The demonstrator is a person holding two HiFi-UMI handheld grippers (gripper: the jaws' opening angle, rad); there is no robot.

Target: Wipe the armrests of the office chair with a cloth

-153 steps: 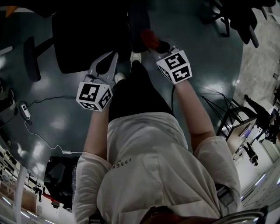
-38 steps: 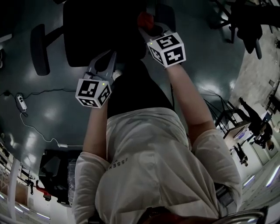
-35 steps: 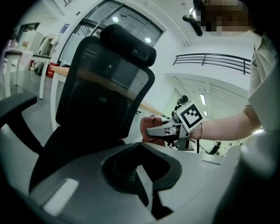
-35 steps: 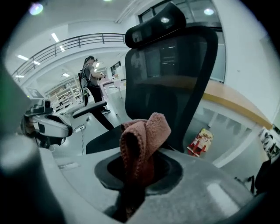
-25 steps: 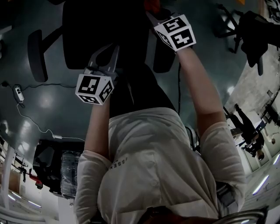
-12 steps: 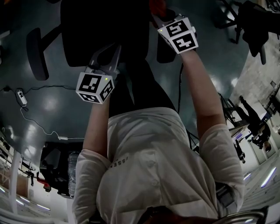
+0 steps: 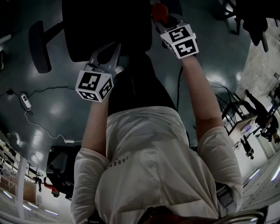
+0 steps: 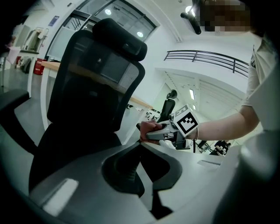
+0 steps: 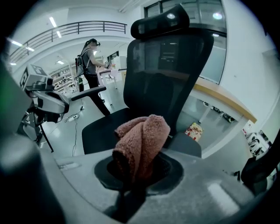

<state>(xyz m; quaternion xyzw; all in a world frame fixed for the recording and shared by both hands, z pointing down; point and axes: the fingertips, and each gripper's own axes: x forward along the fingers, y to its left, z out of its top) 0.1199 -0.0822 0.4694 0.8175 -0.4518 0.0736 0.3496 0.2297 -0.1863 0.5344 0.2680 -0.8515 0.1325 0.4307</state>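
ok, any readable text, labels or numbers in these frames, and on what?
"ESSEN": on the person's white shirt, running sideways and cut off by a fold.
Marker cubes: square code patterns only, no letters.
Colourful packet on the floor: print too small to read.

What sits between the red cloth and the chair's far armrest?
The chair's black seat spans the stretch from the cloth to that armrest, as the head view shows.

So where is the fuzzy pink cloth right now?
In the right gripper view, the cloth is pinched between the jaws of the right gripper, just in front of the black office chair, beside one armrest.
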